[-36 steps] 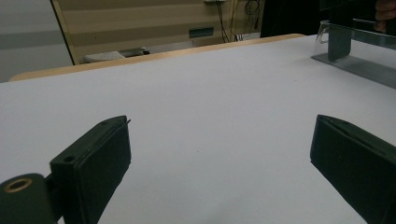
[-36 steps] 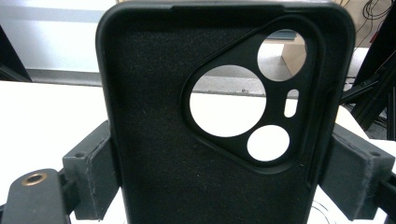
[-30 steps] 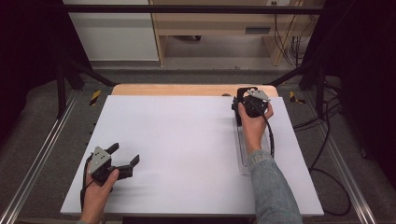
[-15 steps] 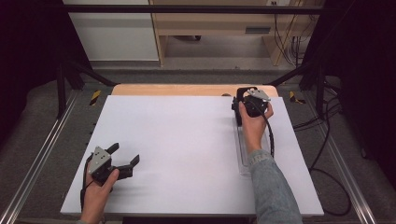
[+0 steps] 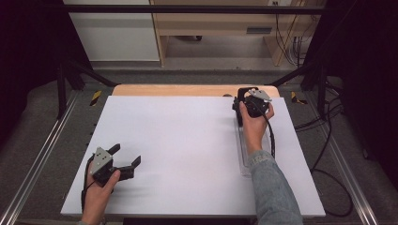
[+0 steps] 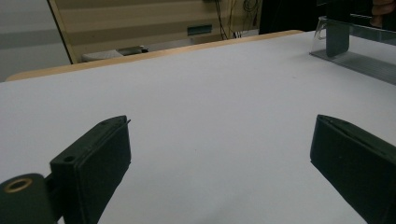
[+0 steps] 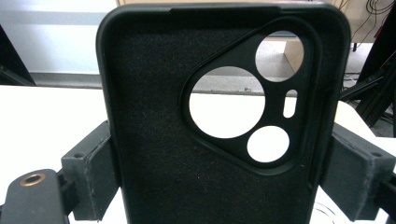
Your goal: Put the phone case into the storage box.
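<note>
Case [image 7: 219, 126]: black phone case, upright between right gripper jaws, inner side toward camera, camera cutout at upper right.
Right gripper [image 5: 248, 104]: far right of table, jaws closed on case sides, gripping firmly by both long edges.
Left gripper [image 5: 123, 161]: near left, resting low on table, jaws wide apart, holding nothing.
Stand [image 5: 244, 150]: clear plastic rack lying on right side of table, partly under right forearm; from left gripper view, a dark slab [image 6: 337, 38] standing in its far end, identity unclear.
Table [image 5: 178, 140]: white sheet, bare between the two grippers.
Done: case picked up and secured, judging by the grip.
Left: carrying case to wherever it belongs, likely the stand or a phone; no phone clearly visible, so goal uncertain.
Progress: early to middle, grasp made, placement not yet done.
Risk: soft case could flex or twist in jaws when pressed against something.
</note>
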Demonstrator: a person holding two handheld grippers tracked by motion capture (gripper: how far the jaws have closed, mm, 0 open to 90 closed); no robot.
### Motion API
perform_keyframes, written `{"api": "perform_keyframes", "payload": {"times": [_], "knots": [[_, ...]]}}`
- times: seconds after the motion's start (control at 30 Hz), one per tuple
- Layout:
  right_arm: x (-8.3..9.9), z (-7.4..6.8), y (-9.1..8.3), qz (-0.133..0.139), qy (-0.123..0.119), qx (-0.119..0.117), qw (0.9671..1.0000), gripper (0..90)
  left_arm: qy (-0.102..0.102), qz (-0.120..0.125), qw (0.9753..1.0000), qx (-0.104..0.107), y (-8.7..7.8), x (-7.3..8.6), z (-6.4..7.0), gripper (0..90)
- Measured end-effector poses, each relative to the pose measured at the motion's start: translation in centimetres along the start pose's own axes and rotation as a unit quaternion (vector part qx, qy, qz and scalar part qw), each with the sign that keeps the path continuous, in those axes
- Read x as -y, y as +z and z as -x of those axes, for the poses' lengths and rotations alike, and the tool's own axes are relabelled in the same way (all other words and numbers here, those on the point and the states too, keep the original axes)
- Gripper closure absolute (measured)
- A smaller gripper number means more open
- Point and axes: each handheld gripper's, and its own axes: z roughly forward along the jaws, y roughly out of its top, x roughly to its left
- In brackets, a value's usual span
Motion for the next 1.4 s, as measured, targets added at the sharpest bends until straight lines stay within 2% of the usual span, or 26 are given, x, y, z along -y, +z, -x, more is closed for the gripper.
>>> {"api": "perform_keyframes", "payload": {"times": [0.4,0.7,1.4], "knots": [[0.0,0.1,0.0,0.0,0.013,-0.007,0.9999,9.1,0.002,-0.004,1.0,0.001,0.1,0.0,0.1,5.2],[-0.4,0.3,-0.6,0.011,0.018,-0.012,0.9997,8.4,0.004,-0.003,1.0,0.0,0.1,0.0,0.1,5.2],[-1.0,0.2,-1.5,0.021,0.001,-0.015,0.9997,9.1,0.006,-0.002,1.0,-0.002,0.0,-0.1,0.0,5.2]]}}
